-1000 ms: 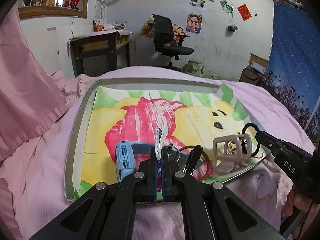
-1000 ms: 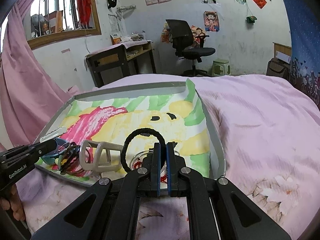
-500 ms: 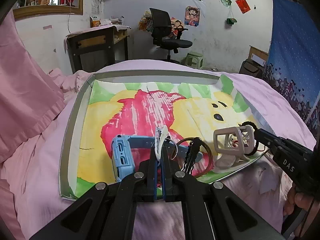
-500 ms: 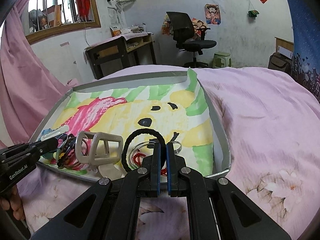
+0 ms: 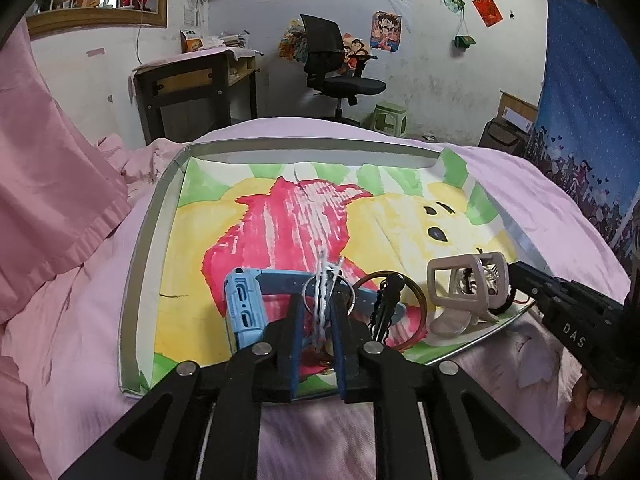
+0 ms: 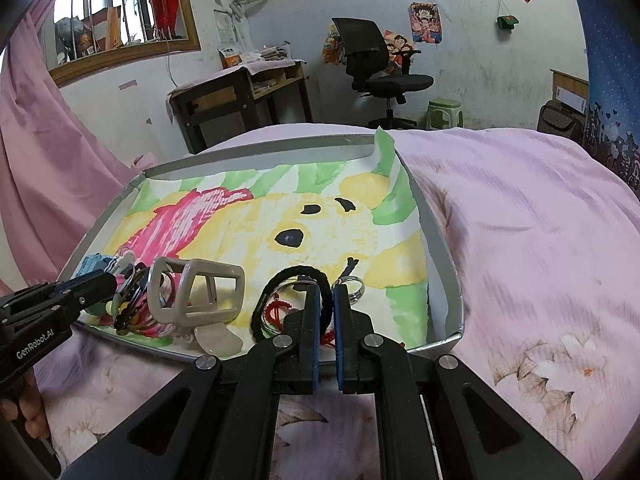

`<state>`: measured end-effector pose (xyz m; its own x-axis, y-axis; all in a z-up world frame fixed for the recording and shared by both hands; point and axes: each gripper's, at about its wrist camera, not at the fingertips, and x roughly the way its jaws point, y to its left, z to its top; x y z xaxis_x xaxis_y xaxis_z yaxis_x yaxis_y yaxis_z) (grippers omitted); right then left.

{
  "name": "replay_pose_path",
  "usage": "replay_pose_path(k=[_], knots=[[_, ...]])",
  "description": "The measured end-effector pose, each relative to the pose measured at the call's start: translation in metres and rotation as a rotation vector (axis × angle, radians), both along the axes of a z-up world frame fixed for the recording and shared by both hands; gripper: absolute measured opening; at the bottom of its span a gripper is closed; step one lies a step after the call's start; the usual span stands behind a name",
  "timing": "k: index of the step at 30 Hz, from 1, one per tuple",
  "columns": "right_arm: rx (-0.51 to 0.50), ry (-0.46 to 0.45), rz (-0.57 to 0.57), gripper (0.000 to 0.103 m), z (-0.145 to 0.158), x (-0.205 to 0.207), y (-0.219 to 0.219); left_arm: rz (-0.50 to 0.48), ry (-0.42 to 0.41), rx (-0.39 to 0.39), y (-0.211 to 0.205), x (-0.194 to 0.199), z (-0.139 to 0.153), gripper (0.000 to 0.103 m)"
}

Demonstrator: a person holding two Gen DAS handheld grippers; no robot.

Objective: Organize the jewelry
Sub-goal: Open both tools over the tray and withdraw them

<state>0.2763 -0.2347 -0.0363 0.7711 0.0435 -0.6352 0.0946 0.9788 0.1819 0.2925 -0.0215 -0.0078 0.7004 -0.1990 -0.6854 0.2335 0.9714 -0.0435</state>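
Note:
A metal tray [image 5: 132, 280] with a painted paper liner lies on the pink bed; it also shows in the right wrist view [image 6: 440, 240]. My left gripper [image 5: 318, 304] is open over the tray's near edge, with a white braided cord on a silver ring [image 5: 325, 284] between its fingers. A blue watch strap [image 5: 244, 308], a brown bangle [image 5: 412, 300] and a black clip [image 5: 386, 300] lie beside it. My right gripper [image 6: 326, 292] is shut on a black braided band [image 6: 298, 272]. A silver ring [image 6: 354, 286] and a beige frame [image 6: 196, 294] lie nearby.
A pink curtain [image 5: 44, 184] hangs at the left. Pink bedding [image 6: 520, 240] surrounds the tray. A desk [image 5: 192, 88], an office chair [image 5: 340, 76] and a green stool [image 5: 390, 118] stand by the far wall.
My left gripper's fingers have parted around the white cord. Both grippers have moved forward over the tray's near edge. The right gripper still grips the black band.

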Motion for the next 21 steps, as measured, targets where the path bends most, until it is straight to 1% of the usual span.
replay_pose_path(k=[3,4,5,7,9,12,14,16,18,20,21], knots=[[-0.004,-0.001,-0.005,0.012,0.001,-0.001,0.0,-0.002,0.002,-0.004,0.001,-0.001,0.001,0.018],[-0.004,-0.003,-0.007,0.017,0.001,-0.002,0.0,-0.002,0.001,-0.007,0.001,-0.001,0.001,0.02],[-0.003,-0.007,-0.011,0.024,0.002,-0.004,0.0,-0.002,0.0,-0.011,0.002,-0.002,0.002,0.023],[-0.002,-0.022,-0.02,0.032,0.005,-0.007,-0.001,-0.002,-0.004,-0.019,0.003,-0.004,0.005,0.03],[-0.005,-0.034,-0.025,0.034,0.008,-0.011,-0.002,0.006,-0.018,-0.024,0.005,-0.007,0.008,0.041],[-0.013,-0.047,-0.03,0.039,0.013,-0.015,-0.002,0.003,-0.027,-0.036,0.007,-0.01,0.013,0.043],[-0.016,-0.062,-0.036,0.048,0.017,-0.019,-0.003,0.003,-0.036,-0.035,0.007,-0.013,0.015,0.045],[-0.017,-0.081,-0.045,0.052,0.022,-0.025,-0.004,0.006,-0.048,-0.032,0.007,-0.016,0.018,0.05],[-0.015,-0.101,-0.05,0.056,0.027,-0.031,-0.006,0.023,-0.07,-0.03,0.01,-0.021,0.022,0.064],[-0.014,-0.121,-0.055,0.063,0.031,-0.038,-0.007,0.032,-0.093,-0.034,0.012,-0.026,0.027,0.068],[-0.012,-0.129,-0.055,0.064,0.033,-0.04,-0.008,0.034,-0.103,-0.04,0.014,-0.028,0.03,0.069]])
